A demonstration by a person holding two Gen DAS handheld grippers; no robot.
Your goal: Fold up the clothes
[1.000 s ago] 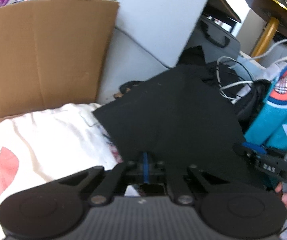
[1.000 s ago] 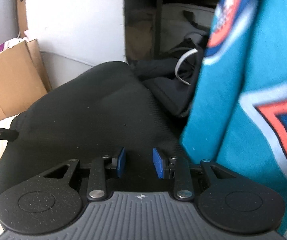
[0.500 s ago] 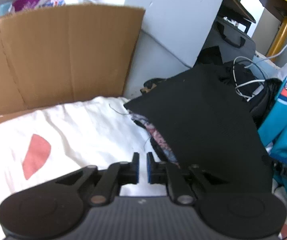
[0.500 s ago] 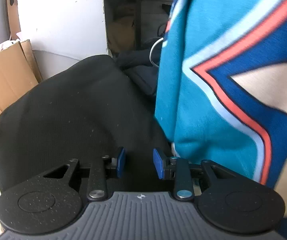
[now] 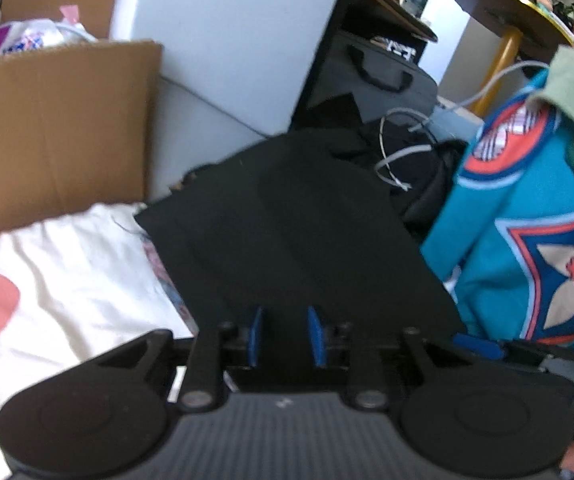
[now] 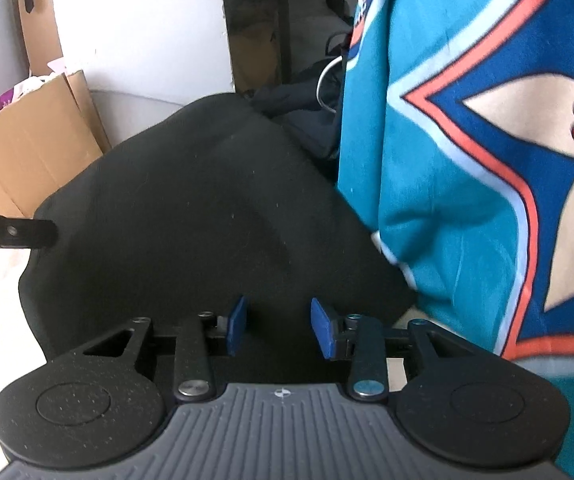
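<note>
A black garment [image 5: 299, 236] lies folded flat on a white sheet [image 5: 67, 280], its near edge just ahead of both grippers. In the left wrist view my left gripper [image 5: 284, 336] is open above that near edge, with nothing between its blue pads. My right gripper [image 6: 279, 326] is also open over the same black garment [image 6: 191, 216], holding nothing. A teal garment [image 6: 487, 160] with an orange, blue and cream emblem hangs close on the right, also seen as the teal garment [image 5: 527, 248]. The left gripper's fingertip [image 6: 27, 234] shows at the black garment's left edge.
A cardboard box [image 5: 55, 132] stands at the back left against a grey wall. Behind the black garment lie dark bags [image 5: 375, 76] and white cables [image 5: 403, 152]. A round table on a yellow leg [image 5: 503, 52] stands far right.
My left gripper let go of the black garment, swung left over the sheet, then came back over the garment with its jaws wider. The teal garment shifted closer into both views.
</note>
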